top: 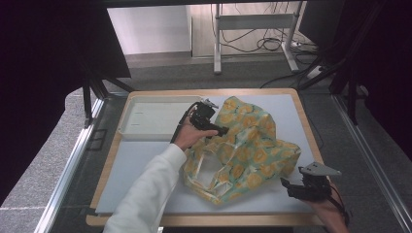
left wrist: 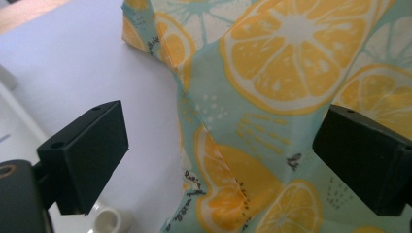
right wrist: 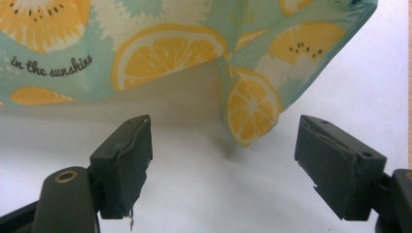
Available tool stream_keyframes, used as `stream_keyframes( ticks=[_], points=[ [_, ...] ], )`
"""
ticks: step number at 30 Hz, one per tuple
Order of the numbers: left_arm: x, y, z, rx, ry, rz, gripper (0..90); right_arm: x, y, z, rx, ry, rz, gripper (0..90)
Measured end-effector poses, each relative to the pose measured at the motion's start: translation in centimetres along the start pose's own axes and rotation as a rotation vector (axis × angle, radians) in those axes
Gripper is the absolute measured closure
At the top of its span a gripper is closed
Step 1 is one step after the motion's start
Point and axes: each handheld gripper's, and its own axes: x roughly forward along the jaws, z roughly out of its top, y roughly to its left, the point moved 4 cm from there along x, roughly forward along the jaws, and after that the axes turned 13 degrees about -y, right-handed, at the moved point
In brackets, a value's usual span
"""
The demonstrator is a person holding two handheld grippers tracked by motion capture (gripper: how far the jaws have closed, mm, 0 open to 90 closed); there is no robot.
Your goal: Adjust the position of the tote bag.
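My left hand-held gripper (top: 219,130) gapes wide against the lemon-print bag (top: 243,150); my right hand-held gripper (top: 286,186) gapes wide just beside its corner on the table (top: 145,160).

A white tray (top: 145,121) sits on the table (top: 145,160) (cables (top: 262,43) trail across the floor beyond).

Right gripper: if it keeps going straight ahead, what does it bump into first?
Most likely the lemon-print bag. The right gripper is open, and a hanging corner of the bag sits just ahead between its jaws, above the white table. How far off is hard to judge.
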Motion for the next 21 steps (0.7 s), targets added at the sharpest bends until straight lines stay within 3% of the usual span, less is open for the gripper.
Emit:
stream_keyframes(
  ticks=[2,6,12,15,16,21],
  points=[
    [0.5,0.1,-0.2,-0.008,0.006,-0.028,8.5,0.0,0.0,0.0,-0.001,0.004,0.0,21.6],
    [1.3,0.3,-0.6,-0.001,0.016,-0.025,19.6,0.1,-0.1,-0.1,-0.001,0.007,-0.002,21.6],
    [2.0,0.2,-0.9,-0.003,0.023,0.02,52.4,0.1,-0.2,-0.1,-0.002,0.008,-0.006,21.7],
    [2.1,0.0,-0.8,0.005,0.017,0.02,66.0,0.1,-0.2,-0.1,-0.004,0.008,-0.007,21.7],
    [2.1,-0.1,-0.8,0.008,0.02,0.019,74.6,0.1,-0.2,-0.1,-0.006,0.009,-0.008,21.7],
    [1.7,-0.2,-0.7,0.01,0.022,0.009,85.0,0.1,-0.2,-0.2,-0.005,0.01,-0.01,21.7]
  ],
)
